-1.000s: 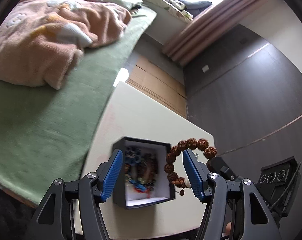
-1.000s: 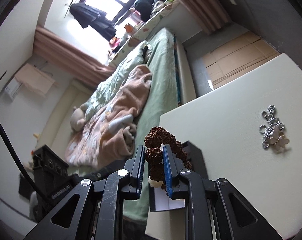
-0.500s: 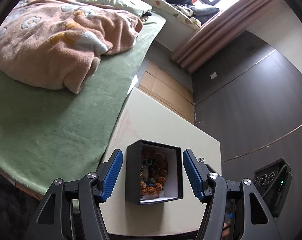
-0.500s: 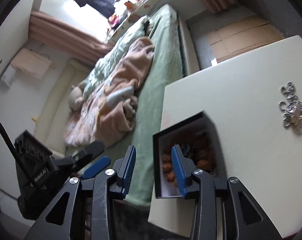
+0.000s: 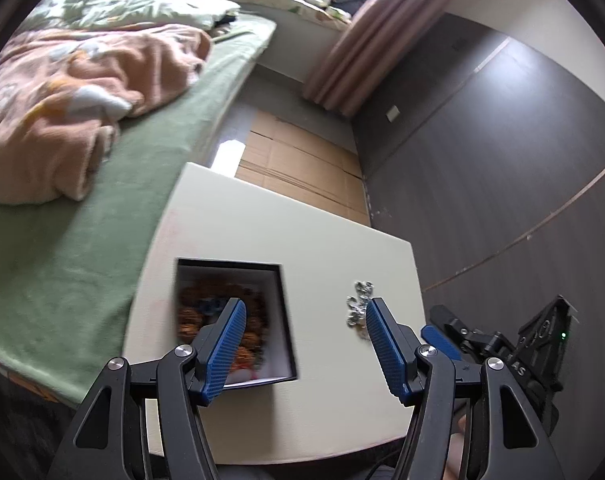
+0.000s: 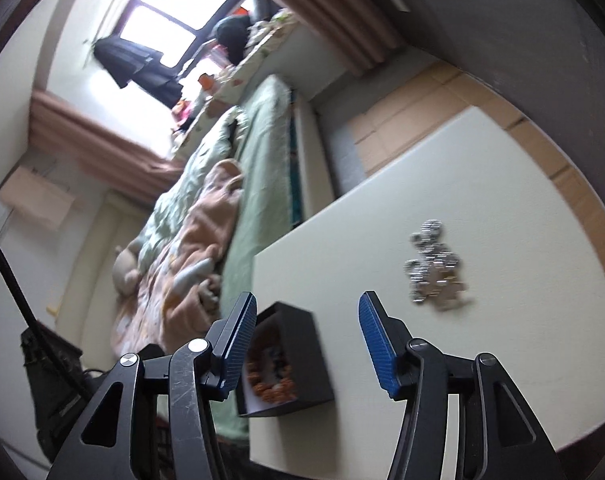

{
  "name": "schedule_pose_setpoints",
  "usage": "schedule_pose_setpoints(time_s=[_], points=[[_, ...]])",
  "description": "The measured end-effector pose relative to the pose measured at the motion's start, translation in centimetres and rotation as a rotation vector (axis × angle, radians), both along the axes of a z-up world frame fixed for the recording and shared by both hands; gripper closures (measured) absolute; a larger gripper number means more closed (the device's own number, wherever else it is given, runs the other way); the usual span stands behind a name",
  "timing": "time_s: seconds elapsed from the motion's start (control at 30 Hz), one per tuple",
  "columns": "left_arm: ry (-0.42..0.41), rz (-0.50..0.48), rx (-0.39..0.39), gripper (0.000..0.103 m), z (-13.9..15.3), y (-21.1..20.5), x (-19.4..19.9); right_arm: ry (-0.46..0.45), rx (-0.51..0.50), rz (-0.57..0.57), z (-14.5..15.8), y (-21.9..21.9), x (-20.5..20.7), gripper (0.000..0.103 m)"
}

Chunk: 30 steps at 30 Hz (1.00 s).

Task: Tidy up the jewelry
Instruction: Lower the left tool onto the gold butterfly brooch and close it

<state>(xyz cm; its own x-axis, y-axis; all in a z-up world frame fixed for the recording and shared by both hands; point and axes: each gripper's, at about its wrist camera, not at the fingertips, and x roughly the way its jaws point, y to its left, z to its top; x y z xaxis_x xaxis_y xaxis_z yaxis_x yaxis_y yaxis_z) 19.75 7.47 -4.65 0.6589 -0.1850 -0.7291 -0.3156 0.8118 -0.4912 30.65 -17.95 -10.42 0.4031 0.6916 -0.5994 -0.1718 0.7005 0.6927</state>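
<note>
A black box [image 6: 298,340] sits at the bed-side edge of a cream table [image 6: 482,200], brown beads [image 6: 270,388] and a few blue ones already lying inside. Well apart from it, toward the dark wall, a silver chain [image 6: 432,268] lies in a loose heap on the bare tabletop, the only piece left out.

The right gripper [image 6: 306,344] hangs over the table between box and chain; its jaws have just been opening, stand moderately wide and hold nothing. The left gripper [image 5: 304,346] is likewise parted and empty, its near pad over the box, its far pad just beside the chain in that view. Both pictures are smeared by motion.

The step in hand looks to be the reach for the chain. To do it well, the right gripper should come down over the thickest part of the heap, pads straddling it and low to the table, and close only once links lie between them; a pinch on a single trailing end risks the chain slipping or dragging across the surface. The box, light and near the table edge, may need steadying by the left gripper when the chain is dropped in.
</note>
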Motion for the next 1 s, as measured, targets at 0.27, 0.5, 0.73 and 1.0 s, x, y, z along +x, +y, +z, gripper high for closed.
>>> schedule_pose_setpoints(time_s=[0.27, 0.5, 0.73, 1.0], points=[[0.026, -0.135, 0.066, 0.039, -1.0, -5.6, 3.7, 0.051, 0.003, -0.074, -1.2, -4.2, 1.3, 0.049], [0.066, -0.245, 0.105, 0.039, -3.2, -9.4, 7.7, 0.12, 0.014, -0.165, -3.0, -6.9, 2.0, 0.049], [0.108, -0.345, 0.171, 0.039, -6.6, -12.3, 10.7, 0.159, 0.04, -0.269, -3.9, -9.3, 1.9, 0.049], [0.107, -0.438, 0.293, 0.04, -9.6, -15.9, 12.2, 0.218, 0.146, -0.327, -5.5, -11.3, 2.0, 0.049]])
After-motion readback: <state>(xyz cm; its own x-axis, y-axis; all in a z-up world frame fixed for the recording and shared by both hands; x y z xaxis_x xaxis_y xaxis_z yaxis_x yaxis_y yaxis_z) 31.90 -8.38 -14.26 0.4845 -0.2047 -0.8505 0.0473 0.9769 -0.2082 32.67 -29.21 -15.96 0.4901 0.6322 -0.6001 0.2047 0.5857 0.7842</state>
